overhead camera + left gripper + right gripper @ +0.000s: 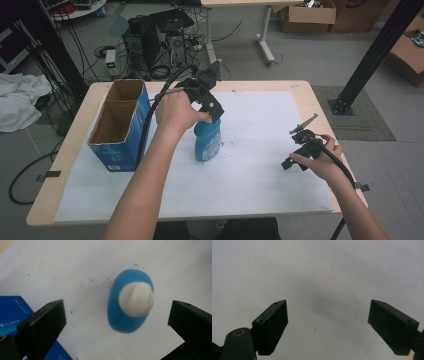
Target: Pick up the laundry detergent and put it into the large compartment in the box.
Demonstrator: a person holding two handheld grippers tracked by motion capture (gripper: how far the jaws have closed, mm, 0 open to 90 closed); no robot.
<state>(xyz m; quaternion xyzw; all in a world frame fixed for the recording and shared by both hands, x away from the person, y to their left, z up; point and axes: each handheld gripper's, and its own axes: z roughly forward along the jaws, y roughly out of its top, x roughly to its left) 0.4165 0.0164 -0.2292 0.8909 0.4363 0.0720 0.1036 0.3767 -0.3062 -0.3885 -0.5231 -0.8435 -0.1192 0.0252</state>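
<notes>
Two grippers are in play, and neither has hold of anything. The left gripper (pixel 212 107) hangs directly above the blue bottle (pixel 207 141), which stands upright on the white sheet (pixel 260 165) near the middle of the table (pixel 305 92), just beside the open blue carton (pixel 119 125). In the left gripper view its jaws stand wide apart, and the bottle's white cap (pixel 136 299) lies between them but nearer the right-hand jaw (not centred). No contact with cap or shoulder is visible.

Step in hand, as judged: alignment over the bottle ahead of a top grasp; the closing stroke is not yet made.

Next move calls for:
1. Shift the left gripper sideways until the cap sits midway between the jaws.
2. Lower until the pads flank the cap or the neck below it.
3. Close evenly; an off-centre close would likely tip the bottle.

The right gripper (pixel 300 150) is held low over the sheet at the table's right side, well apart from the bottle. Its jaws are likewise spread wide, with bare sheet between them. It appears to be idle.
</notes>
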